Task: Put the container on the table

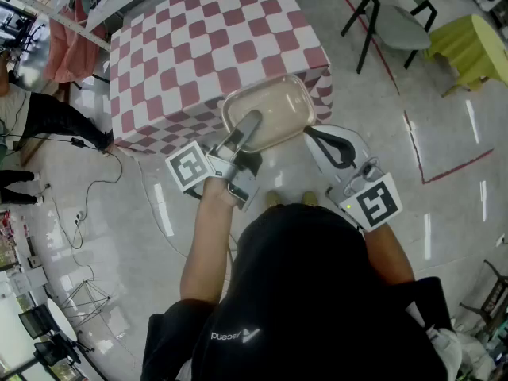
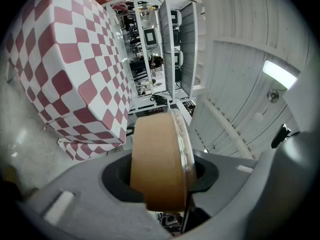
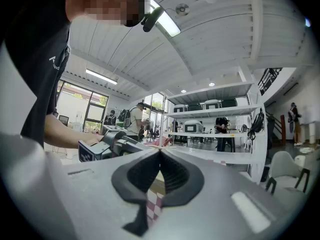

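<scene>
container flat (lidded), lengthwise along table edge

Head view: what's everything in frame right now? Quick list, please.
container: one, tan with clear lid, over the table's near edge
table: one, red-and-white checked cloth, ahead of the person
chair: one, pale green with black legs, upper right
draped furniture: one, yellow-green, far right
floor tape: several lines, red, right of the table
left gripper: one, grey, shut on the container
right gripper: one, grey, shut and empty, right of the container
</scene>
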Tool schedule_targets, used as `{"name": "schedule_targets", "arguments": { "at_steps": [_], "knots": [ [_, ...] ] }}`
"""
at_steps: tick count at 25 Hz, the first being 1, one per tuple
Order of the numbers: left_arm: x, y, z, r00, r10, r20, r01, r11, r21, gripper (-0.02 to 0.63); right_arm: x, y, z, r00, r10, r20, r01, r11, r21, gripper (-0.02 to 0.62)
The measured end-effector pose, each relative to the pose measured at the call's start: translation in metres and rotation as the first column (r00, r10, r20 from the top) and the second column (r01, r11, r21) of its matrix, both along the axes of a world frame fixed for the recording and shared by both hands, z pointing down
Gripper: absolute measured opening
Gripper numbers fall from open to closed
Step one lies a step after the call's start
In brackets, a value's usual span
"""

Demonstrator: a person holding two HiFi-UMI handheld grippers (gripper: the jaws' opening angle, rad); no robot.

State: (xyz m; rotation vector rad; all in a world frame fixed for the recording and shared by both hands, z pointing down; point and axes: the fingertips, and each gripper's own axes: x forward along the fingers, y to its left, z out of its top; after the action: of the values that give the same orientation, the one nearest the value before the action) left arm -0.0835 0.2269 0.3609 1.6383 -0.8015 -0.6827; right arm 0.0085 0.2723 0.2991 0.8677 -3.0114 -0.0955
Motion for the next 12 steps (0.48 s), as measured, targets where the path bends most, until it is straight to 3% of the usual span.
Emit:
{"name": "schedule_targets", "arguments": {
  "at_steps": [12],
  "knots": [
    [-0.018,0.002,0.003,1.000,-0.006,-0.011,0.006,1.000,0.008,0.186,-0.018,0.001,0.001,1.000,-0.012,0.017,0.013,1.000,-0.005,0.003]
  ]
}}
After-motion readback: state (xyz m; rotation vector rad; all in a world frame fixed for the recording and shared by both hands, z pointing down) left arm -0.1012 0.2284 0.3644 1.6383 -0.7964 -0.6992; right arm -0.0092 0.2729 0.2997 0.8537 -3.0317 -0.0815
